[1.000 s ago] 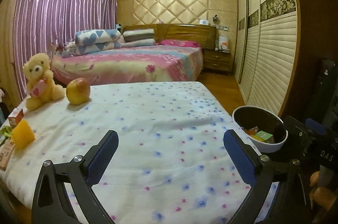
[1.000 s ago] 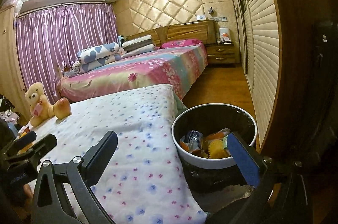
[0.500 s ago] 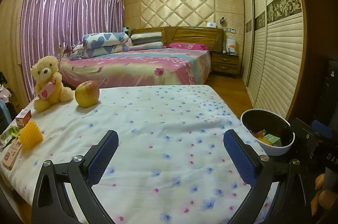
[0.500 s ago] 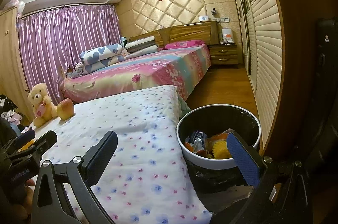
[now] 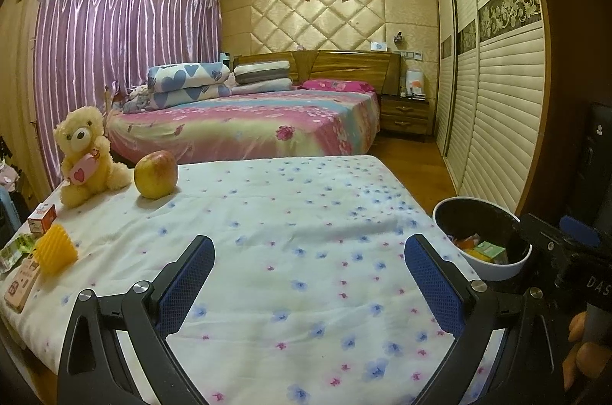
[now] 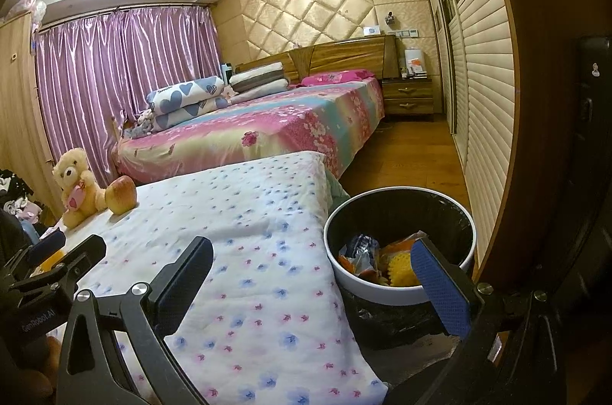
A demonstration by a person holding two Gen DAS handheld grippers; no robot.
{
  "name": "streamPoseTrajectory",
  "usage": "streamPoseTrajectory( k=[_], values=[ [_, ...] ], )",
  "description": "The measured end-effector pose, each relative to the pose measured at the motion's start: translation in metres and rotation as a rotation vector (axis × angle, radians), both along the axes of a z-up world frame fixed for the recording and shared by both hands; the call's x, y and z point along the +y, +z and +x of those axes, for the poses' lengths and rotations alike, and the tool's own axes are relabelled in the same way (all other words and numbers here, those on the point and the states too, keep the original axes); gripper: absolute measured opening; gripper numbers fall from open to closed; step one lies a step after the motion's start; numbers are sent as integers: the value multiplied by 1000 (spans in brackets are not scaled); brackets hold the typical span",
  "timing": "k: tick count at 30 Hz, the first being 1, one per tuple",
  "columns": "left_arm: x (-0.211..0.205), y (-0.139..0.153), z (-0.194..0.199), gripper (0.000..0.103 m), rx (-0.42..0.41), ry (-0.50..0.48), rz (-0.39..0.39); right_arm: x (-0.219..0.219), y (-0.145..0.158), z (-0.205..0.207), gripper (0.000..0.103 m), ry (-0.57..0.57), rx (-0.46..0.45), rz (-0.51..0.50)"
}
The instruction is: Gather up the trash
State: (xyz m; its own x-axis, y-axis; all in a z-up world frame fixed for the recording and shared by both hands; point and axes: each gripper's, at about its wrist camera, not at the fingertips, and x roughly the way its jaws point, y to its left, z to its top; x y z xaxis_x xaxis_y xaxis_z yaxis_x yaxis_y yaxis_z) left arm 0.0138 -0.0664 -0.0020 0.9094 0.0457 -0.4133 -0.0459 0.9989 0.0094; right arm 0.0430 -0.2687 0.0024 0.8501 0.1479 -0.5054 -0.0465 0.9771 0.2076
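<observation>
Table covered with a white cloth with small blue and pink flowers [image 5: 306, 236] fills the foreground. Beside its right edge stands the round white-rimmed trash bin with black liner [image 6: 464, 213], holding wrappers and a yellow spiky piece. Both the left gripper [image 5: 308, 271] and right gripper [image 6: 313, 275] have jaws spread wide, holding nothing. At the table's left edge lie a yellow ridged block [image 5: 55, 248] and small cartons [image 5: 21, 284].
</observation>
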Motion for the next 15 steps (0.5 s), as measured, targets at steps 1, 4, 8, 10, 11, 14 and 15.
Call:
streamPoseTrajectory(
  k=[1, 4, 8, 10, 11, 14, 15],
  values=[
    [0, 0, 0, 101, 0, 1, -1, 0, 0, 0, 103, 0, 0, 1],
    [1, -1, 0, 101, -2, 4, -2, 1, 0, 0, 103, 0, 2, 0],
    [0, 0, 1, 101, -5, 5, 5, 1, -2, 0, 103, 2, 4, 1],
    [0, -1, 1, 101, -4, 3, 2, 2, -2, 0, 103, 1, 6, 1],
    [0, -1, 1, 101, -4, 3, 1, 2, -2, 0, 103, 1, 5, 1],
    [0, -2, 2, 101, -2, 2, 1, 2, -2, 0, 103, 1, 5, 1],
    [1, -1, 1, 101, -3, 1, 1, 2, -2, 0, 103, 2, 5, 0]
  ],
)
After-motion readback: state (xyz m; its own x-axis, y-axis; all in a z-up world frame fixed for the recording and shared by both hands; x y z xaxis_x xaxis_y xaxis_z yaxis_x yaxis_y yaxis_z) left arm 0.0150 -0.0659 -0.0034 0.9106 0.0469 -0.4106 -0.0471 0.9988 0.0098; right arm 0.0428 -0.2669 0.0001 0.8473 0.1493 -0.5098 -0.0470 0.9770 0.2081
